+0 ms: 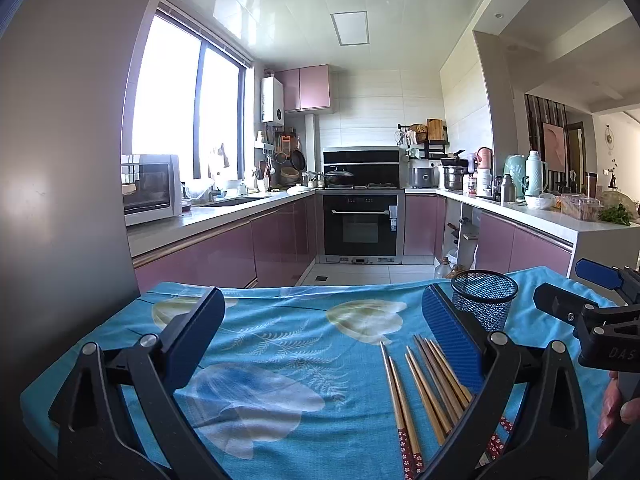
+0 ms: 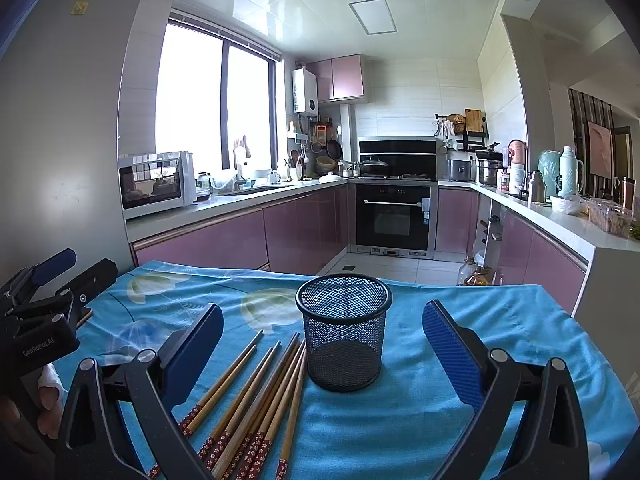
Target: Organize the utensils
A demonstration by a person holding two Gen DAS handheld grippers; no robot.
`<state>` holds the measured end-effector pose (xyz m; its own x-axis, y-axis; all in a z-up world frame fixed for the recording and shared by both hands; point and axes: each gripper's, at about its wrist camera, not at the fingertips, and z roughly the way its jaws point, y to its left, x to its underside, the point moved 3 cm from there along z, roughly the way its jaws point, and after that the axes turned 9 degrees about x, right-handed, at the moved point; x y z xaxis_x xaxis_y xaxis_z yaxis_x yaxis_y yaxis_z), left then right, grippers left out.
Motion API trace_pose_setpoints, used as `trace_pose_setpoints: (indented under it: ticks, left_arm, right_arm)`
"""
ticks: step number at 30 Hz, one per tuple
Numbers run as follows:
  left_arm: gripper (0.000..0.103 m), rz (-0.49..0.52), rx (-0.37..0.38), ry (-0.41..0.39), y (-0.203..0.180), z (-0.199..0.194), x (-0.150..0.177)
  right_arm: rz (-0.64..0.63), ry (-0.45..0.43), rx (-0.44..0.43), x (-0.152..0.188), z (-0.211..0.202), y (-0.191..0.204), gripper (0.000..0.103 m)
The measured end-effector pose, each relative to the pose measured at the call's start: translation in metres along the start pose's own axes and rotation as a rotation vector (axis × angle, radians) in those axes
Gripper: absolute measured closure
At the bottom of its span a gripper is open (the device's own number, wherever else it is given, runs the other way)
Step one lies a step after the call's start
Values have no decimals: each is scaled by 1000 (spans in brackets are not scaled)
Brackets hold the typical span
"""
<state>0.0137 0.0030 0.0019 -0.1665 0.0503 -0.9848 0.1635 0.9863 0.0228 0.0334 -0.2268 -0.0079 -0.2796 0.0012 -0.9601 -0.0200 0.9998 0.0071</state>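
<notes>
- I am over a table draped in a blue cloth (image 2: pixel 420 432) printed with pale flowers and fern sprigs; it fills the near part of both wrist views.
- My left gripper (image 1: pixel 324 332) is released, its jaws spread wide over bare cloth, grasping nothing.
- My right gripper (image 2: pixel 323 344) is likewise released and empty, with the jaws standing either side of the cup.
- The wooden chopsticks (image 2: pixel 256 396) lie flat on the cloth in a loose fan, red flowered ends toward me, tips pointing at the cup; in the left view my own right finger covers part of the bundle.
- The black mesh cup (image 2: pixel 344 332) stands upright just beside the chopstick tips, and I see nothing inside it.
- A hand shows at the edge of each view, on the other gripper's handle.
- Past the table edge is a white tiled floor, then pink cabinets (image 2: pixel 224 240) in a U.
- A microwave (image 2: pixel 154 184) sits on the left counter under a bright window.
- A black oven (image 2: pixel 392 216) stands at the far wall, and flasks crowd the right counter.
</notes>
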Motion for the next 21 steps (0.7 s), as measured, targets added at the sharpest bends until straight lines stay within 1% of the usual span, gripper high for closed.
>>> trace_pose_setpoints:
  ticks: [21]
  left_arm:
    - [6,0,2,5,-5,3,2]
  right_arm:
    - [9,7,-3,1,0,-4,6]
